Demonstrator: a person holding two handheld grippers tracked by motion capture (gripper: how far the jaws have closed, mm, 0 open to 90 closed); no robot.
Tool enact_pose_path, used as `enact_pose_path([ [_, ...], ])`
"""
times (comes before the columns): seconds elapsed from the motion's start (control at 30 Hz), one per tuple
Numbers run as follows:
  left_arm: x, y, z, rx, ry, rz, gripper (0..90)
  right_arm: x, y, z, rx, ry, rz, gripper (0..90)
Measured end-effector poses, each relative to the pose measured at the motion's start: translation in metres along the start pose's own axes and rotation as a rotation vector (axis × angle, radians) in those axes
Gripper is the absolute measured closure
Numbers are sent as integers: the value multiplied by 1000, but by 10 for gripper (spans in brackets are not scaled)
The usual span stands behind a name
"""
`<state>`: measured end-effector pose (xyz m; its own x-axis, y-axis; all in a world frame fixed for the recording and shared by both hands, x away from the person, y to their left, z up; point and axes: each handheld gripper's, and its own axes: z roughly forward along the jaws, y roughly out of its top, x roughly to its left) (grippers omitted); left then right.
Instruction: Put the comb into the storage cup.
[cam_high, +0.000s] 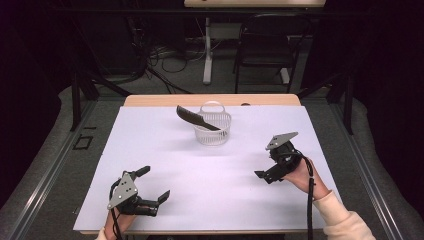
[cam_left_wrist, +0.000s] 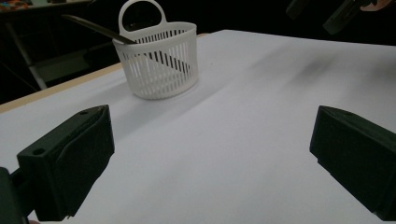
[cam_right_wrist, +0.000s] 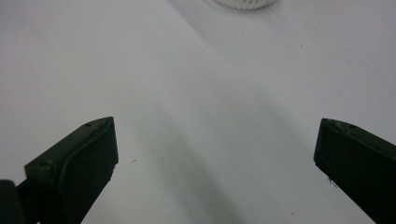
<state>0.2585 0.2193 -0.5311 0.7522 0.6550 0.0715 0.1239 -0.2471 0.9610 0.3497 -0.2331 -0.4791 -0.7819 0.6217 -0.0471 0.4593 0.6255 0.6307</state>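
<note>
Two hand-held grippers sit low over the white counter (cam_high: 165, 150), each with its jaws spread wide and nothing between them. The left hand-held gripper (cam_high: 154, 184) hovers near the counter's near left corner, its grey plate on top and its jaws aimed toward the far side; in the left gripper view its jaws stand far apart over bare white surface. The right hand-held gripper (cam_high: 261, 175) is held near the right edge, roughly midway along it, tilted down toward the counter; in the right gripper view its jaws likewise gape over bare surface.

Out beyond both, near the middle of the far edge, stands a white slatted basket (cam_high: 213, 129) with a loop handle, upright and well apart from either gripper. A black comb (cam_high: 196, 118) rests slanted in it, one end down inside and the other sticking out over the rim toward the far left. In the left gripper view the basket (cam_left_wrist: 159, 63) stands ahead with the comb (cam_left_wrist: 93, 28) poking out of its top.
</note>
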Motion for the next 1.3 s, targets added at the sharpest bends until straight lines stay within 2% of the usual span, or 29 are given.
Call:
enact_pose_path([
  [0.1,0,0,0,-1,0,0,0,2,-4,-2,-2,-6,-6,0],
  [0.8,-1,0,0,-1,-2,1,0,20,-49,-18,-95,-50,55,0],
  [1.07,-1,0,0,-1,-3,0,0,26,-64,-21,-122,-72,61,0],
  [1.3,0,0,0,2,-2,-2,0,31,-74,-24,-175,-90,70,0],
])
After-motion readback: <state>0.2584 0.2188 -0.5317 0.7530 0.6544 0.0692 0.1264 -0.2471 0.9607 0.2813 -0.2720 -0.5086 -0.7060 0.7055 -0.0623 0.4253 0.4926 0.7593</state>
